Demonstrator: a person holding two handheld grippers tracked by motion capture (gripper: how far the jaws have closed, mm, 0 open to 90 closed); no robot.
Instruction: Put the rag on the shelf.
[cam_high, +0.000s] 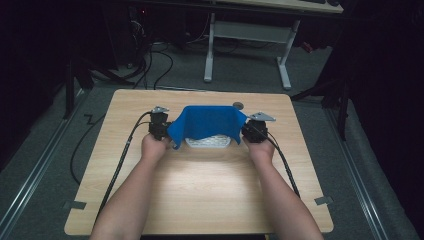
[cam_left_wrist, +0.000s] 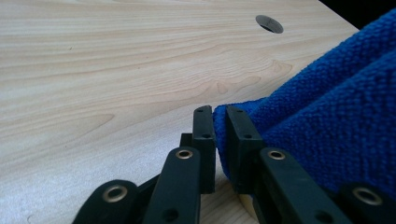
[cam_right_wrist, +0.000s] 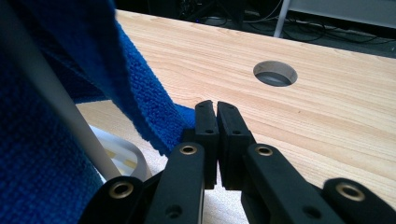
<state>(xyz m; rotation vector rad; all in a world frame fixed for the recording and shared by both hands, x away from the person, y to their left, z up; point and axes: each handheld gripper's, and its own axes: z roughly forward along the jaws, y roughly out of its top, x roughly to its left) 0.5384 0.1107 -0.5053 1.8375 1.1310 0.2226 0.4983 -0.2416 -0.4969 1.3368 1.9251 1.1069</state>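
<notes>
A blue cloth (cam_high: 207, 121) hangs stretched between my two grippers above the middle of the wooden table (cam_high: 200, 190). It sags over a white tray-like basket (cam_high: 208, 142), and its far edge lies on the table. My left gripper (cam_high: 161, 125) holds the cloth's left end. In the left gripper view the cloth's edge (cam_left_wrist: 221, 135) fills the narrow gap between the jaws of the left gripper (cam_left_wrist: 220, 112). My right gripper (cam_high: 251, 131) holds the right end. The jaws of the right gripper (cam_right_wrist: 215, 106) are almost together, with the cloth (cam_right_wrist: 140, 102) running in behind the left one. A white rim (cam_right_wrist: 119, 156) shows below the cloth.
A round cable hole (cam_high: 238, 105) sits in the table just beyond the cloth. Cables trail from both grippers toward the table's near edge. Behind the table stands another desk with white legs (cam_high: 285, 65), with cables on the floor (cam_high: 160, 65).
</notes>
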